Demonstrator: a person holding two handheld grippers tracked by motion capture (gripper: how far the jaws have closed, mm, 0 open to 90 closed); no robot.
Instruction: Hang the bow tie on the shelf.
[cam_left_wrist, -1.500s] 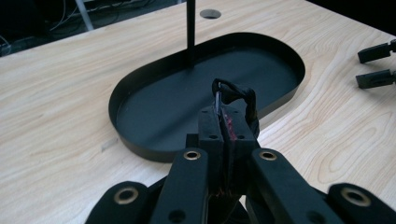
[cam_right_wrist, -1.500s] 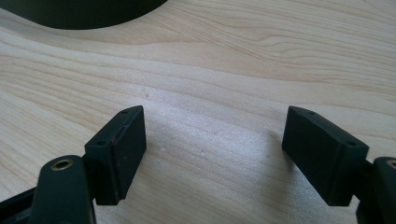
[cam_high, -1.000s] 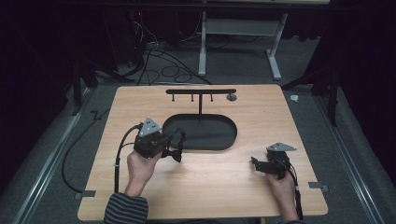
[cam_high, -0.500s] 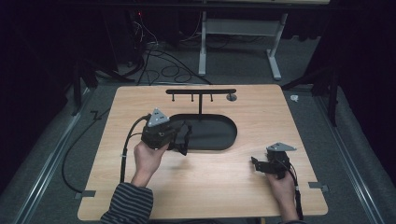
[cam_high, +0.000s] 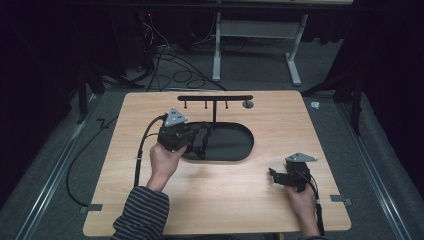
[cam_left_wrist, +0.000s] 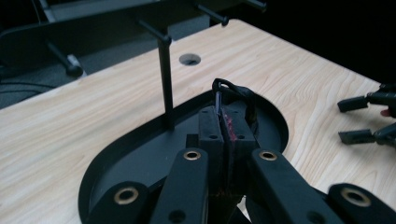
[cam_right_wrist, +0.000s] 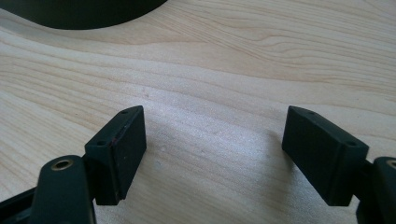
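Observation:
My left gripper (cam_high: 198, 139) hangs over the left end of a black oval tray (cam_high: 235, 145). In the left gripper view its jaws (cam_left_wrist: 223, 125) are shut on a thin black looped strap (cam_left_wrist: 236, 91) with a small metal ring; what the strap belongs to I cannot tell. A thin post (cam_left_wrist: 164, 79) rises from the tray just beyond the jaws and carries a bar with several pegs (cam_high: 215, 98). My right gripper (cam_high: 273, 175) rests low near the table's front right, open, with bare wood between its fingers (cam_right_wrist: 120, 149).
A round hole (cam_high: 247, 104) sits in the wooden table (cam_high: 280, 125) right of the peg bar. The left gripper's cable (cam_high: 142, 150) loops over the table's left side. Dark floor, cables and a metal stand lie behind the table.
My left gripper has moved right and away from the person, rising a little, and now hangs over the tray's left end with the strap. The right gripper has kept still.

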